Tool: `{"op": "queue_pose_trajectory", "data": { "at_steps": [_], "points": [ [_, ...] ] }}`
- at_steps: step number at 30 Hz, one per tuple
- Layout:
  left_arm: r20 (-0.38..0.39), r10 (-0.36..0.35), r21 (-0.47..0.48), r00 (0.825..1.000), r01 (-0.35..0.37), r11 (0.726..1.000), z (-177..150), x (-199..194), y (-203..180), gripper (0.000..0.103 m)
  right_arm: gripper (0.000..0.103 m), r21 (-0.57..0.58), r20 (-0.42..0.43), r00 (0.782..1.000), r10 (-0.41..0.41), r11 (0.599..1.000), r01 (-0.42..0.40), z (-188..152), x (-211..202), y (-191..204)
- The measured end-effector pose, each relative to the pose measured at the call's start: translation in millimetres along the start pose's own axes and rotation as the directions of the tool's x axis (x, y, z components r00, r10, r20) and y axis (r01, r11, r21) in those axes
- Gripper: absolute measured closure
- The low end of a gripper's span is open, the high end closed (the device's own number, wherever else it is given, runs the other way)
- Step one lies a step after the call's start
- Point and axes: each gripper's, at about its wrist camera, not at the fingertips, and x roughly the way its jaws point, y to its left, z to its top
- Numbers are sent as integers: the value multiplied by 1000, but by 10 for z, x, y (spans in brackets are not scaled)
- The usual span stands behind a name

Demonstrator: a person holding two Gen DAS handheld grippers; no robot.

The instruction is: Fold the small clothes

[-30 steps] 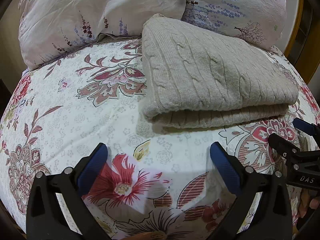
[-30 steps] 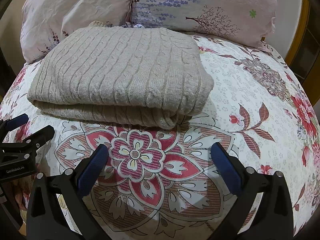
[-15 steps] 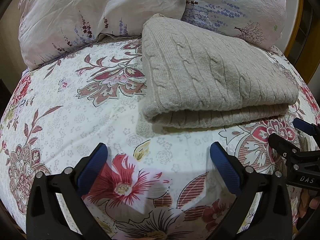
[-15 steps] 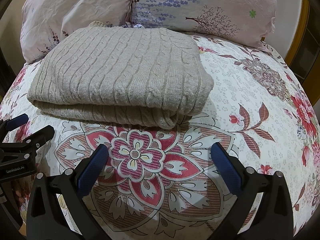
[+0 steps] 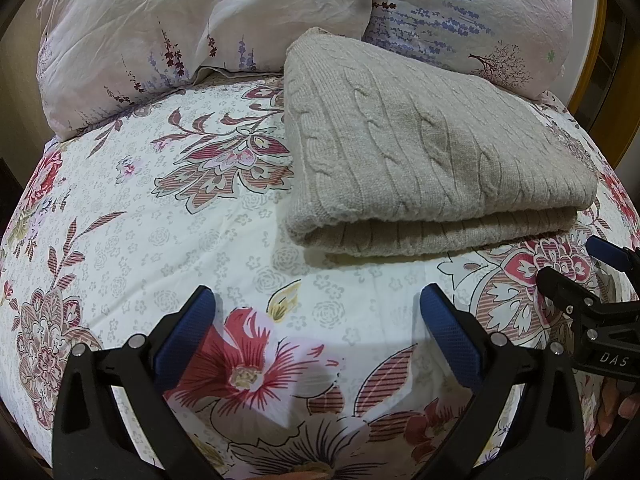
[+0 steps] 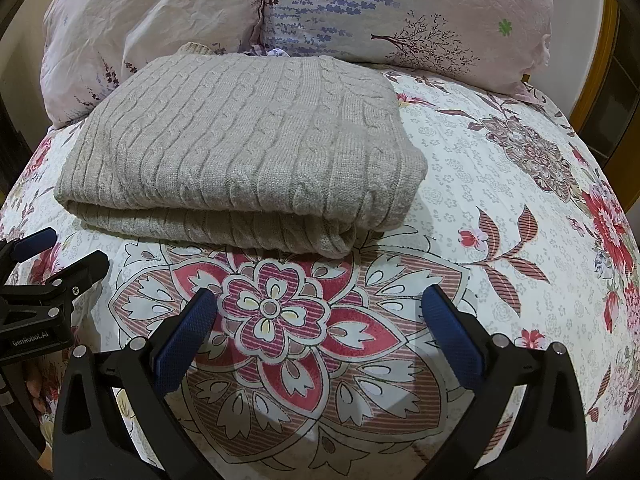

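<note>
While jaws gape (both grippers), sweater [image 5: 420, 152] folded, floral bedspread [image 5: 160, 248]

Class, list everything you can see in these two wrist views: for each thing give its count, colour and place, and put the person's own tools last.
sweater: one, beige cable knit, folded, lying on the bedspread in front of the pillows.
pillows: two, pale pink with purple plant prints, side by side at the head of the bed.
bedspread: one, white with red and pink flowers, covering the bed.
wooden frame: one, yellow-brown, at the right edge behind the bed.
left gripper: one, black with blue fingers, open, over the bedspread short of the sweater.
right gripper: one, black with blue fingers, open, short of the sweater, holding nothing.
</note>
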Motion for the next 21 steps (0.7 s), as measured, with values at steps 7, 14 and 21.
{"op": "queue_pose_trajectory", "data": {
  "at_steps": [7, 14, 21],
  "points": [
    [0, 0, 0, 1000, 0, 1000, 1, 1, -1, 2, 1, 1, 0, 1000, 0, 1000, 0, -10, -6, 2],
    [0, 0, 0, 1000, 0, 1000, -1, -2, 4, 2, 1, 1, 0, 1000, -1, 1000, 1, -2, -2, 1],
    [0, 0, 0, 1000, 0, 1000, 0, -1, 3, 2, 1, 2, 1, 1000, -1, 1000, 1, -2, -5, 2]
  ]
}}
